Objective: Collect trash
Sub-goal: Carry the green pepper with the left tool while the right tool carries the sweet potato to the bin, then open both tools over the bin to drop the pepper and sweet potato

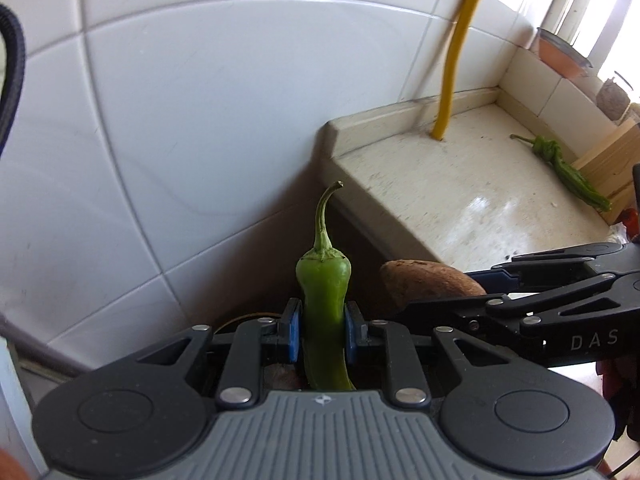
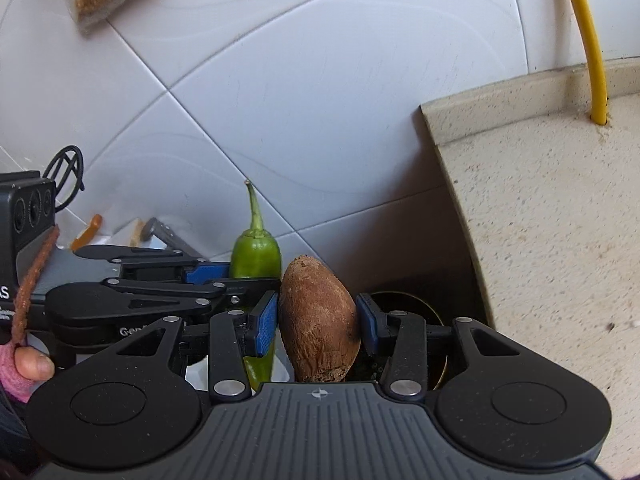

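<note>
1. Sweet potato (image 2: 318,320): clamped upright between right gripper (image 2: 317,322) fingers, off the table (image 2: 560,220) edge.
2. Green pepper (image 1: 323,320): stem up, pinched in left gripper (image 1: 320,330) fingers, beside it.
3. Second pepper (image 1: 568,168): lying on table.

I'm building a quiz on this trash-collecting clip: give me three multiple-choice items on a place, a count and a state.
1. Where does the loose wrinkled pepper lie?
A. on the countertop
B. in a bowl
C. on the wall

2. How many green peppers show in the left wrist view?
A. one
B. two
C. four

3. What is the right gripper doing?
A. hanging open
B. clamping a brown tuber
C. holding the yellow hose

Key: 1 A, the wrinkled pepper lies on the countertop. 2 B, that one plus the smooth pepper in the left gripper. 3 B, the right gripper is shut on the brown tuber.
</note>
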{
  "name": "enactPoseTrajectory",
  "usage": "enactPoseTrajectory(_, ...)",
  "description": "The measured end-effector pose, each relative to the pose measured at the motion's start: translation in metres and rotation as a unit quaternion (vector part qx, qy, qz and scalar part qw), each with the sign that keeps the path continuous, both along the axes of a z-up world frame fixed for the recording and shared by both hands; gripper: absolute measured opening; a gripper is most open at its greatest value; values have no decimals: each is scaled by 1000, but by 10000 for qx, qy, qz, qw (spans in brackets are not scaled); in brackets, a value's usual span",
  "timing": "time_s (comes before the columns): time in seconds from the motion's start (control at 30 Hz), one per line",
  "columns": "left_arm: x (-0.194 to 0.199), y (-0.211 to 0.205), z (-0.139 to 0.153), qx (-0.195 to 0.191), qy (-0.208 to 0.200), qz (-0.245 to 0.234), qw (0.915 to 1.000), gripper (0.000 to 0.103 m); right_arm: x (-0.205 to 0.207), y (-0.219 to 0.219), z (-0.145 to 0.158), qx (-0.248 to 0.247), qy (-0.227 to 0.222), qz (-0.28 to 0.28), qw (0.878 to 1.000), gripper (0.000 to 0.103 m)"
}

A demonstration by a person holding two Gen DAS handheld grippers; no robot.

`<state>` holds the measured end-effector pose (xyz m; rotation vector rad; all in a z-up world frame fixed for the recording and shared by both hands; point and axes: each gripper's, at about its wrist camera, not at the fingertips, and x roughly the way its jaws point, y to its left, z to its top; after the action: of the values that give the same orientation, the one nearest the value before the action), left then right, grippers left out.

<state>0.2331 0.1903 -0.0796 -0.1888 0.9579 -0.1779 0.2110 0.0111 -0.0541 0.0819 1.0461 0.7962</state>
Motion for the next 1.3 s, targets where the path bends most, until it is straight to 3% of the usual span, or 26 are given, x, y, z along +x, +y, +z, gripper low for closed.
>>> enactPoseTrajectory(0.6,-7,26,-40,139,378,8,9992,19,-13,28,-42,-298,371,-195,9987,50)
enactPoseTrajectory(1.07,-9,32,-53,261,489,-38,9985,19,-15,42,-60,-642,340,-361,9967,50)
enactPoseTrajectory(1.3,-1,35,-65,297,612,24,9977,22,-9,38,-66,-599,288,-617,9959,55)
